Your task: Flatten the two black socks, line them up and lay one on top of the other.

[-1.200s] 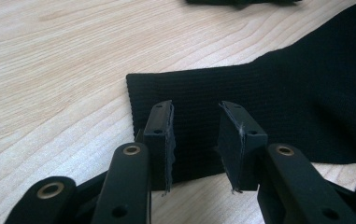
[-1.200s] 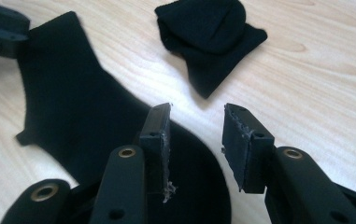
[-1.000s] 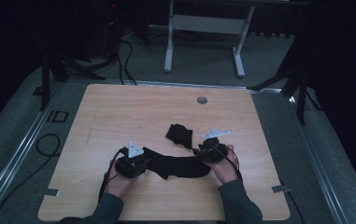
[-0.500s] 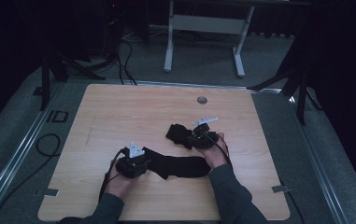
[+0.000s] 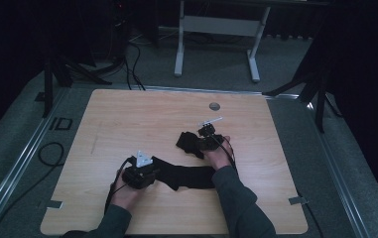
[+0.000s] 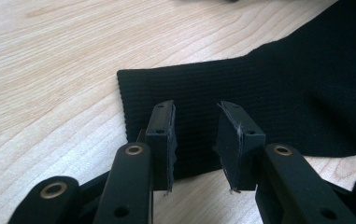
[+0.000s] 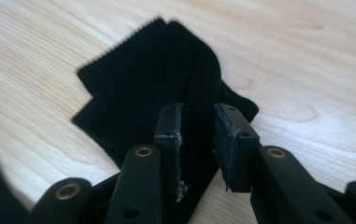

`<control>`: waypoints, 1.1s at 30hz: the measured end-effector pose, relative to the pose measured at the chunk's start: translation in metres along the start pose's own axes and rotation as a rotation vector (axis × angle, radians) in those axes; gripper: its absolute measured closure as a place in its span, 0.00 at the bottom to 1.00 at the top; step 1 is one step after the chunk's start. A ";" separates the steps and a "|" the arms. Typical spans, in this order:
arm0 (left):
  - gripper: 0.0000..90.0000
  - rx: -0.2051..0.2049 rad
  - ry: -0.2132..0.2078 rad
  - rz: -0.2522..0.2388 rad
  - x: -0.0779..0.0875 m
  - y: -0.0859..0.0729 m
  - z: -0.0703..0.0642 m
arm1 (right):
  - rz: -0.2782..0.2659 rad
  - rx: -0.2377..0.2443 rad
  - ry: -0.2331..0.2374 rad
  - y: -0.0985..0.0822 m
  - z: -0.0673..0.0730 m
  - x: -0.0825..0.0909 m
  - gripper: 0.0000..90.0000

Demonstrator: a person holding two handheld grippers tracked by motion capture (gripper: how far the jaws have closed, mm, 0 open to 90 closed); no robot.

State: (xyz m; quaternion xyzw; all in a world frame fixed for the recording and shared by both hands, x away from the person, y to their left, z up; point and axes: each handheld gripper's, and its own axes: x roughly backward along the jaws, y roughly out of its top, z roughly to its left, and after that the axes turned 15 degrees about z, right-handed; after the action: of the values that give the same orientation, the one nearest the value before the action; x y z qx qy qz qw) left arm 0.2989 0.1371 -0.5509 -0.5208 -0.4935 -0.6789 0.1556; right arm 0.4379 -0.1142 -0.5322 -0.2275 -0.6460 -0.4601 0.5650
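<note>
Lying flat on the table (image 5: 127, 119), black sock (image 6: 278, 88); both hand-held grippers (image 6: 195, 135) (image 7: 198, 135) apart above it.

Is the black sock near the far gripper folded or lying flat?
Folded. The small black sock shows layers overlapping, with one ribbed edge on top. The right gripper hovers over it, open.

The high view is looking dim, its surroundings sinking into black, while both gripper views are showing bright, even light with blurred near corners.
</note>
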 end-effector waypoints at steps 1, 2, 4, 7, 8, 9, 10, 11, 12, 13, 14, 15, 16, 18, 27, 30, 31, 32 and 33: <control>0.75 0.000 0.000 -0.002 0.000 0.000 0.000 | 0.030 0.013 -0.003 0.001 0.001 -0.007 0.85; 0.75 0.000 0.001 -0.001 0.000 0.000 0.001 | 0.029 0.019 0.000 0.001 0.002 -0.007 0.87; 0.75 0.001 0.001 -0.002 0.000 0.000 0.001 | 0.036 0.035 0.004 0.001 0.003 -0.007 0.90; 0.75 0.006 0.003 0.001 0.001 0.000 0.002 | 0.069 0.110 0.006 -0.001 0.013 -0.005 0.93; 0.75 0.006 0.004 0.000 0.001 0.000 0.001 | 0.073 0.117 0.011 -0.001 0.015 -0.004 0.94; 0.75 0.004 0.004 0.001 0.000 0.000 0.001 | 0.074 0.117 0.020 -0.002 0.017 -0.004 0.94; 0.75 0.004 0.004 0.001 0.000 0.000 0.001 | 0.074 0.117 0.020 -0.002 0.017 -0.004 0.94; 0.75 0.001 0.005 0.005 0.000 0.000 0.001 | 0.075 0.101 0.038 -0.003 0.018 -0.004 0.94; 0.75 0.001 0.006 0.005 0.000 0.000 0.001 | 0.073 0.073 0.064 -0.004 0.019 -0.004 0.95; 0.75 0.003 0.006 0.005 0.000 0.000 0.002 | 0.067 0.055 0.096 -0.005 0.020 -0.004 0.95; 0.75 0.006 0.005 0.002 0.000 0.000 0.003 | 0.063 0.056 0.097 -0.006 0.022 -0.004 0.95; 0.75 0.008 0.006 0.002 0.000 0.000 0.003 | 0.057 0.056 0.098 -0.006 0.023 -0.002 0.95; 0.75 0.008 0.006 0.002 0.000 0.000 0.003 | 0.057 0.056 0.098 -0.006 0.023 -0.002 0.95; 0.75 0.010 0.007 0.001 0.001 -0.001 0.004 | 0.037 0.059 0.087 -0.006 0.024 0.003 0.95; 0.75 0.010 0.010 0.002 0.001 0.000 0.005 | 0.004 0.053 0.089 -0.007 0.018 0.021 0.96; 0.75 0.010 0.011 0.003 0.001 0.000 0.005 | -0.004 0.057 0.091 -0.008 0.015 0.027 0.96; 0.75 0.010 0.011 0.003 0.001 0.000 0.005 | -0.007 0.057 0.096 -0.008 0.015 0.029 0.96; 0.75 0.011 0.011 0.003 0.001 0.000 0.005 | -0.010 0.061 0.093 -0.008 0.014 0.032 0.96; 0.75 0.010 0.013 0.002 0.001 0.000 0.005 | -0.013 0.062 0.091 -0.008 0.013 0.034 0.96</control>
State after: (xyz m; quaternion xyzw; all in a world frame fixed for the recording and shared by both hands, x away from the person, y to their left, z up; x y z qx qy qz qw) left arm 0.3010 0.1416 -0.5505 -0.5164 -0.4954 -0.6795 0.1622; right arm 0.4155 -0.1142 -0.5026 -0.1844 -0.6352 -0.4533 0.5976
